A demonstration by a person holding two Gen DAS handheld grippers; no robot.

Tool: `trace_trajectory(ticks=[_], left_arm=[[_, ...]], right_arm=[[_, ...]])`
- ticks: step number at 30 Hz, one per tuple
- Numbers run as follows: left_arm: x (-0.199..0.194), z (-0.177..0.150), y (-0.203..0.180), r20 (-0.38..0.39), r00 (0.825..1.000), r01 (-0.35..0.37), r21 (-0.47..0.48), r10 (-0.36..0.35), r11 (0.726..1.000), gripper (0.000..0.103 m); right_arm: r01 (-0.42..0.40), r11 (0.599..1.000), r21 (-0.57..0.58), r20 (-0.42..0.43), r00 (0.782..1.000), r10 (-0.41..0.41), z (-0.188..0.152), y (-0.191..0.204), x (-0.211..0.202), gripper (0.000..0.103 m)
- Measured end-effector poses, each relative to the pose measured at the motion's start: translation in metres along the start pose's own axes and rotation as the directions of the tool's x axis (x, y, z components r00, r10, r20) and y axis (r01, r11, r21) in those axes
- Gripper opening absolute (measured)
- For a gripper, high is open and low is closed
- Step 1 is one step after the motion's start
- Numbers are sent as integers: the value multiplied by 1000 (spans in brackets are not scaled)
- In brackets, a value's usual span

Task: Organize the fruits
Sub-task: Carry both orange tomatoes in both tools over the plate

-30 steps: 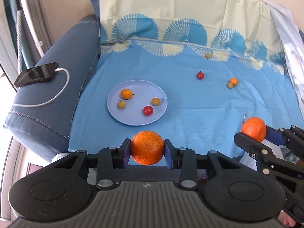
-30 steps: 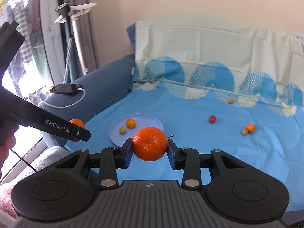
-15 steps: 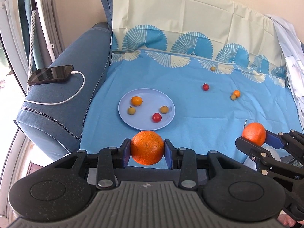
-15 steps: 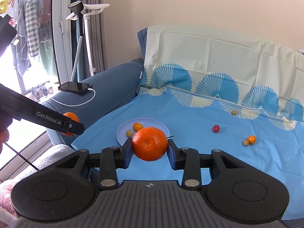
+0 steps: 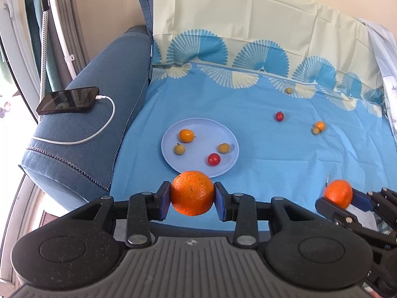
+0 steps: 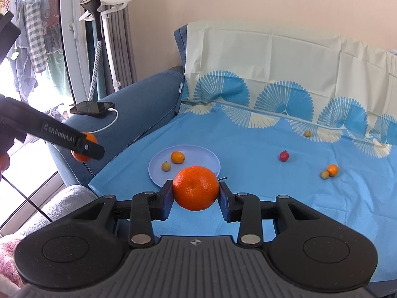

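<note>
My left gripper is shut on a large orange, held in the air near the front edge of the blue cloth. My right gripper is shut on a tangerine, also off the cloth; it shows in the left wrist view. A pale blue plate holds several small fruits, among them a red cherry tomato and a kumquat. Loose on the cloth lie a red tomato, an orange and a yellow fruit together, and one far yellow fruit.
The blue patterned cloth covers a sofa seat and back. A phone on a white charging cable lies on the blue armrest at left. A garment steamer pole stands by the window. A grey cushion is at lower left.
Both grippers have pulled back and up with their fruit still held; the plate and the cloth look smaller and farther off. The fruits on the plate and cloth have not moved.
</note>
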State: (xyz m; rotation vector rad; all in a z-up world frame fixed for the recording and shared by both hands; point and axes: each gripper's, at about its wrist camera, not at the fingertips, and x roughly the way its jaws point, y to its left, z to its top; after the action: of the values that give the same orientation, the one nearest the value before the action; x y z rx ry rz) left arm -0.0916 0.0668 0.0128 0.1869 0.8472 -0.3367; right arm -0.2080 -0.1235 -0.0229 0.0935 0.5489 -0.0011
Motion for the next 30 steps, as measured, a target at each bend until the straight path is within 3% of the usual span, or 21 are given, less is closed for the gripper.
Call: trace_trajectory(ticks=[12,30], left_arm=[[58,39,3,-41,999,-34,11,35,999,41],[189,85,22,-147,988,-47,-3,46,999,41]], right_arm=[[1,1000,4,-51,999,-1,13,-12,54,39],[-59,997,-52,-178,983,49,37,0,187,39]])
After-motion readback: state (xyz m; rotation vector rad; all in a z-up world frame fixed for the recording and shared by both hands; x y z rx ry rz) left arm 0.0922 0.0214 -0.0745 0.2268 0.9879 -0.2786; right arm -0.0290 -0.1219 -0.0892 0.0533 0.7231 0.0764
